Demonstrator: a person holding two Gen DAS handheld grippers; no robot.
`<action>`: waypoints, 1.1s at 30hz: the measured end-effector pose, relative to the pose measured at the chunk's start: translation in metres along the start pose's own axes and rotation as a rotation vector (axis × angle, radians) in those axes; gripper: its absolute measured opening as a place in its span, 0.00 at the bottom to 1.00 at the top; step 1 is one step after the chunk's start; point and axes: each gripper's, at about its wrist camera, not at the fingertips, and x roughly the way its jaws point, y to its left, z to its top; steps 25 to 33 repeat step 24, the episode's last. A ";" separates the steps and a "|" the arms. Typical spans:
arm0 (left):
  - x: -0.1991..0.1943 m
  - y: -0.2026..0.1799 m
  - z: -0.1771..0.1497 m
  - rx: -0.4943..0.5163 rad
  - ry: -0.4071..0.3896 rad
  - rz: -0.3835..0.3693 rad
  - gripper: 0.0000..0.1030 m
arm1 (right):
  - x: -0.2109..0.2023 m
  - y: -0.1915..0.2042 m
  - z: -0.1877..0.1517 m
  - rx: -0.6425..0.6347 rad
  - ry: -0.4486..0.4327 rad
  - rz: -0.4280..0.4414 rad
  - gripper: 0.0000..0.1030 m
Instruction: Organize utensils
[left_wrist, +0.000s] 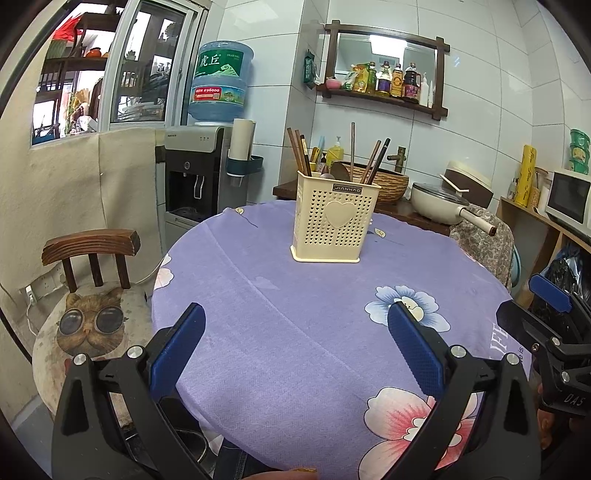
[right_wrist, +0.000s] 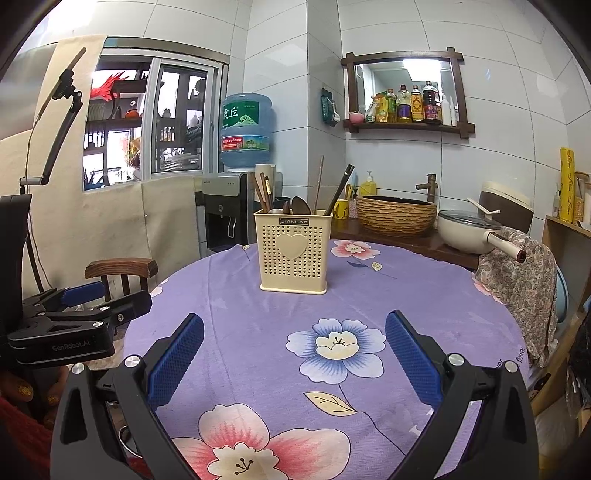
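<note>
A cream perforated utensil holder (left_wrist: 334, 225) with a heart on its front stands upright on the purple floral tablecloth (left_wrist: 280, 314). It holds several chopsticks (left_wrist: 301, 151) and spoons (left_wrist: 338, 170). It also shows in the right wrist view (right_wrist: 294, 251), with chopsticks (right_wrist: 341, 188) and spoons (right_wrist: 298, 205) standing in it. My left gripper (left_wrist: 297, 314) is open and empty, low over the near side of the table. My right gripper (right_wrist: 294, 325) is open and empty, beside the left one, and shows at the right edge of the left wrist view (left_wrist: 554, 314).
A wooden chair with a cat cushion (left_wrist: 92, 325) stands left of the table. A water dispenser (left_wrist: 199, 177) stands behind it. A counter with a woven basin (right_wrist: 397, 214) and a cream pan (right_wrist: 469, 229) lies behind the table. A patterned cloth (right_wrist: 517, 280) hangs at the right.
</note>
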 end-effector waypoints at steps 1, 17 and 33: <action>0.000 0.000 0.000 0.000 0.000 0.000 0.94 | 0.000 -0.001 0.000 0.001 0.002 0.001 0.94; 0.000 0.001 -0.002 -0.006 0.003 0.005 0.94 | 0.001 -0.001 -0.002 0.010 0.011 0.002 0.94; 0.003 -0.002 -0.002 -0.006 0.013 0.003 0.94 | 0.002 -0.002 -0.003 0.015 0.018 0.001 0.94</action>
